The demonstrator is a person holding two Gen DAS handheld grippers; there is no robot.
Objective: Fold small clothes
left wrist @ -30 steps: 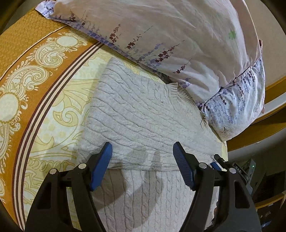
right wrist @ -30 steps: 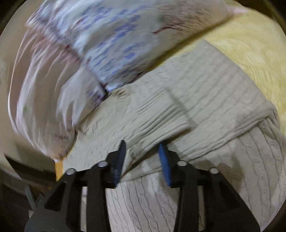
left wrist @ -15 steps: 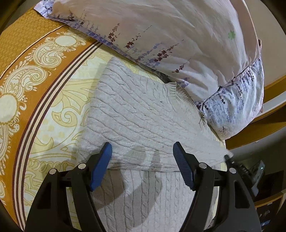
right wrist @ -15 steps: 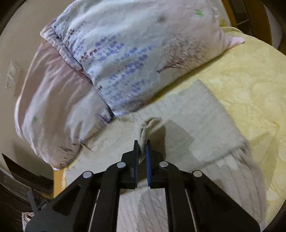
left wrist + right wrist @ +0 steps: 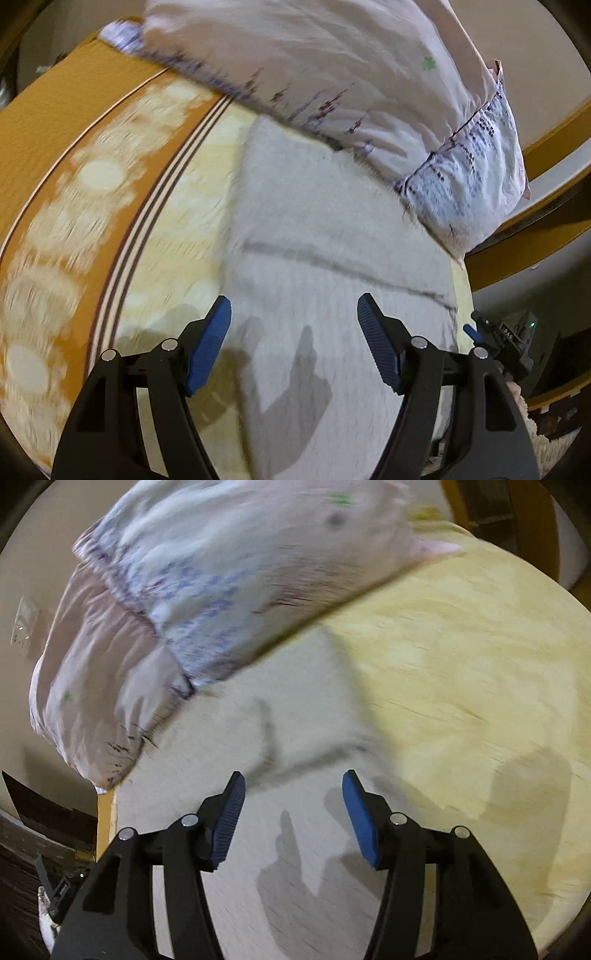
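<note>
Closest to me, my left gripper (image 5: 293, 325) hangs over the grey knitted sweater (image 5: 325, 266) with its blue pads (image 5: 208, 350) spread wide and nothing between them; only the shadows of the fingers fall on the knit below. My right gripper (image 5: 293, 799) is also over the sweater (image 5: 236, 812), and its jaws have just been opening: the blue pads (image 5: 360, 818) stand apart now, with bare cloth under the gap and nothing pinched in them. In the left wrist view the right gripper (image 5: 491, 339) shows as a dark shape past the sweater's right edge, too blurred to read in detail. The sweater lies flat on the bedspread (image 5: 74, 206), with a dark fold line running across it just beyond the fingertips, so its far part is laid over the near part. In the right wrist view a second crease meets that line at an angle, and the folded panel ends in a straight edge against the yellow bedspread (image 5: 461, 672). To the left of the sweater the bedspread shows pale yellow, then thin dark stripes, then an orange band with cream ornaments, all smeared by motion blur. Farther off, two pillows lie along the sweater's far edge: a pinkish one (image 5: 314, 55) and a white one printed with purple flowers (image 5: 469, 177), their corners touching or overlapping the knit. Beyond them are the wooden bed frame (image 5: 546, 243) and a plain wall (image 5: 22, 554).
</note>
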